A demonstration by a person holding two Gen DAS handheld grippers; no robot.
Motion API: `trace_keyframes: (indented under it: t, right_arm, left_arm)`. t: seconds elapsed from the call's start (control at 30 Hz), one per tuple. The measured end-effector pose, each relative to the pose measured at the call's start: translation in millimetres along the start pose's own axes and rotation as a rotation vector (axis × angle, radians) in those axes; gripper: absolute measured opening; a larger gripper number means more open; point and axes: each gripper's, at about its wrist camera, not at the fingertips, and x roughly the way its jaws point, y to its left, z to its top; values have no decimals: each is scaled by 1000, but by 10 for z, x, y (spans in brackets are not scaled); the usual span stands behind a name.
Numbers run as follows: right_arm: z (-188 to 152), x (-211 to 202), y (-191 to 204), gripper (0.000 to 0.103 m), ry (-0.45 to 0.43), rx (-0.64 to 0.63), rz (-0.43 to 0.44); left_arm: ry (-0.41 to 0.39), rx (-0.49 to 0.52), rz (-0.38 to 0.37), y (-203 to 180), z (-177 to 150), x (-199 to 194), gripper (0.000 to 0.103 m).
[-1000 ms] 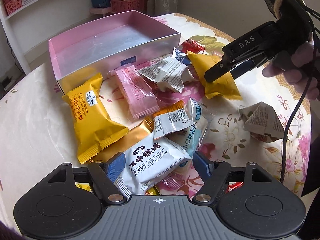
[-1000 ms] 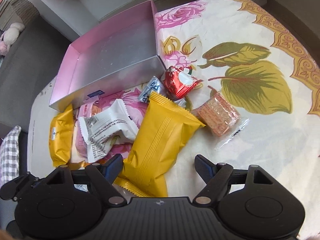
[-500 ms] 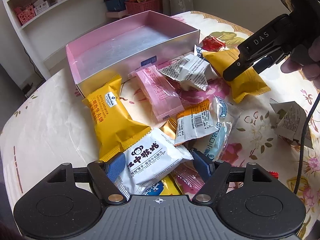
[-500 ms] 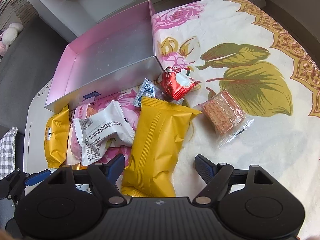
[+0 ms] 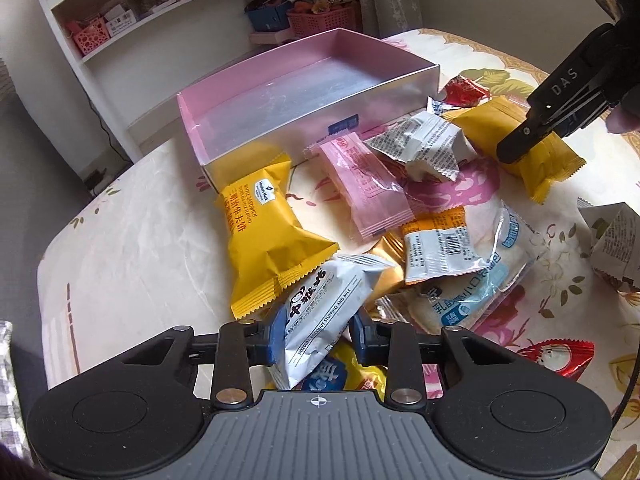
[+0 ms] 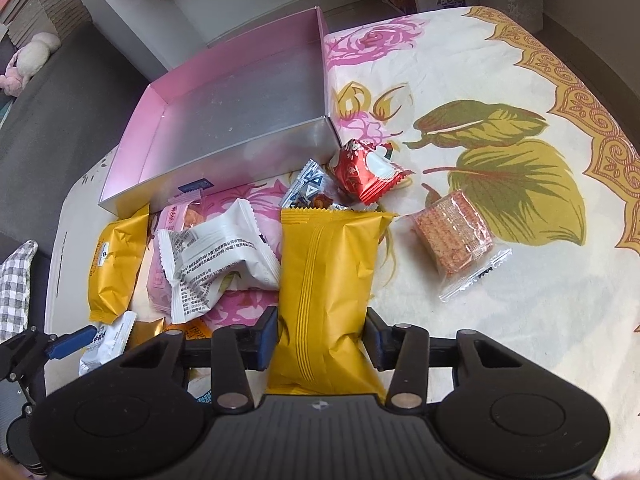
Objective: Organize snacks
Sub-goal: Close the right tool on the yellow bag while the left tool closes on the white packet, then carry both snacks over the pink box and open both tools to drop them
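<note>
2 grippers have just been closing, each now clamped on 1 packet. Toward the table's [image 5: 132,248] left edge, the left gripper [image 5: 316,332] pinches a white packet [image 5: 324,312] between narrowed jaws, beside a yellow pack [image 5: 264,236]. Behind the heap, the pink box [image 5: 312,80] sits open near the far edge. Further right, the right gripper [image 6: 322,334] squeezes a long yellow packet [image 6: 328,276], a wafer [image 6: 456,236] lying just right.

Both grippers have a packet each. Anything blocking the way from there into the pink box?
Nothing visible inside the box; its top is open. Between the right gripper with its yellow packet and the near wall lie loose snacks; the left gripper with its white packet faces the same.
</note>
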Motion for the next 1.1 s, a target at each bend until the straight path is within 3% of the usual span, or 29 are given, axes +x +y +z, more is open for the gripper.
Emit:
trace_keyframes:
  t: [0.37,0.8,1.1]
  right_arm:
    - [16,-259,25,33,-48,24,72]
    - [189,-498,159,32,-117,61,148]
    - [564,-460,304,32,-153,71,146]
  left_arm:
    - [-32,-152,-27,215,35,-193,12]
    - [-118,-354,-118,383,228,-508,11]
    - [-134,-419,-89,515,735,-325,11]
